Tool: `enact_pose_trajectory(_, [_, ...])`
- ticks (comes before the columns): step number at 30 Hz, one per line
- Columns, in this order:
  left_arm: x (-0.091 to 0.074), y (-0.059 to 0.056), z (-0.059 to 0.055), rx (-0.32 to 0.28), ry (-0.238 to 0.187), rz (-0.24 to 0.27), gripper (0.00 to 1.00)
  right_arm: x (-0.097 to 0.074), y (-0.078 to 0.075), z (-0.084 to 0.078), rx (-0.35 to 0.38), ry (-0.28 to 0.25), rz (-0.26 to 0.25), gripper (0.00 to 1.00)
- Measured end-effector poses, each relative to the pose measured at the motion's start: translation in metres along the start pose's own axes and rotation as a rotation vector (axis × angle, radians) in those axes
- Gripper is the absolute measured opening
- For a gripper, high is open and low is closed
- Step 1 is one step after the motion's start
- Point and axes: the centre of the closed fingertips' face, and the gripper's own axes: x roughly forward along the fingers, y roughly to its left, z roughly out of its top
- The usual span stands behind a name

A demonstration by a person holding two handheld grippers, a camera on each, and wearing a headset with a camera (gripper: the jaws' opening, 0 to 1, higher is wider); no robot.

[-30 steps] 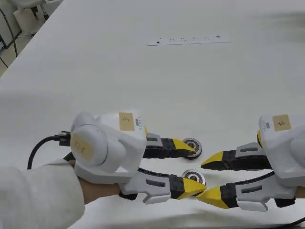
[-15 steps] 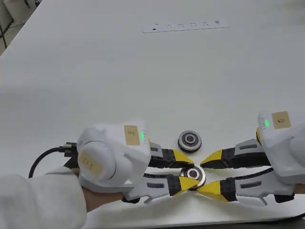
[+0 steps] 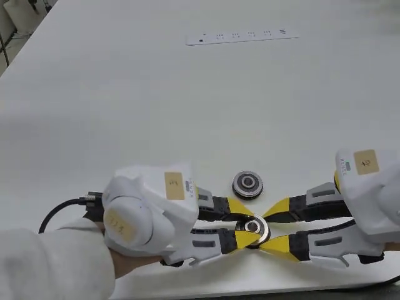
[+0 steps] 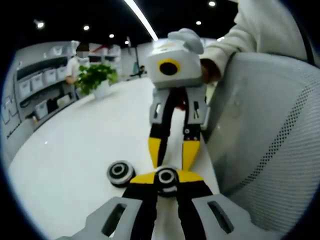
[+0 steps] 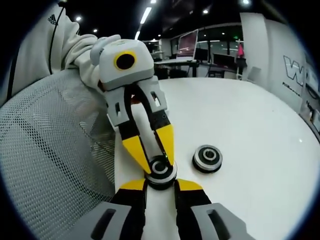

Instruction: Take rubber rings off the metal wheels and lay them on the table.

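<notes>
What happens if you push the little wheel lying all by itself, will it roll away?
Probably not: the lone wheel lies flat on the table, so it would likely slide. It looks like metal, so it may feel heavy for its size. Its dark rubber ring might grip the table a little.
</notes>
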Motion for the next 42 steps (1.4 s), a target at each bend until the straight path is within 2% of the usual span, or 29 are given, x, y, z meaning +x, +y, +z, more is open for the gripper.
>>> enact_pose_trajectory(1, [0.000,0.000,0.000,0.002,0.000,0.000,0.15,0.000,0.000,0.000,0.006,0.003,0.000,0.18])
enact_pose_trajectory(3, [-0.001,0.000,0.000,0.002,-0.001,0.001,0.15,-0.002,0.001,-0.003,0.083,0.008,0.004,0.16])
enact_pose_trajectory(6, [-0.002,0.000,0.000,-0.002,-0.004,0.005,0.15,-0.004,-0.003,-0.008,0.085,0.032,-0.002,0.03])
enact_pose_trajectory(7, [-0.002,0.000,0.001,-0.002,-0.005,0.005,0.15,-0.004,-0.003,-0.007,0.114,0.024,-0.008,0.02])
enact_pose_trajectory(10, [-0.002,-0.001,0.001,-0.005,-0.006,0.006,0.15,-0.003,-0.002,-0.007,0.072,0.036,-0.009,0.02])
enact_pose_trajectory(12, [-0.003,-0.001,0.001,-0.005,-0.006,0.006,0.15,-0.003,-0.002,-0.007,0.076,0.038,-0.015,0.02])
enact_pose_trajectory(19, [-0.004,-0.002,0.000,-0.016,-0.016,0.012,0.15,-0.004,-0.006,-0.007,0.157,0.042,-0.037,0.00])
enact_pose_trajectory(20, [-0.004,-0.002,0.000,-0.016,-0.017,0.013,0.15,-0.005,-0.008,-0.007,0.195,0.039,-0.057,0.00])
enact_pose_trajectory(21, [-0.004,-0.002,0.000,-0.013,-0.019,0.012,0.15,-0.006,-0.008,-0.006,0.265,0.032,-0.052,0.00])
enact_pose_trajectory(23, [-0.004,-0.003,0.000,-0.012,-0.019,0.008,0.15,-0.008,-0.011,-0.004,0.361,0.011,-0.057,0.00])
enact_pose_trajectory(29, [-0.004,-0.003,0.000,-0.008,-0.020,0.009,0.15,-0.011,-0.011,-0.005,0.491,-0.025,-0.039,0.00])
enact_pose_trajectory(31, [-0.004,-0.003,0.000,-0.009,-0.022,0.009,0.15,-0.012,-0.009,-0.002,0.557,-0.045,-0.021,0.00])
enact_pose_trajectory(35, [-0.004,-0.003,0.000,-0.009,-0.025,0.009,0.15,-0.015,-0.009,0.004,0.632,-0.094,-0.002,0.00])
enact_pose_trajectory(42, [-0.004,-0.003,0.000,-0.010,-0.024,0.005,0.15,-0.015,-0.006,0.006,0.684,-0.094,0.015,0.00])
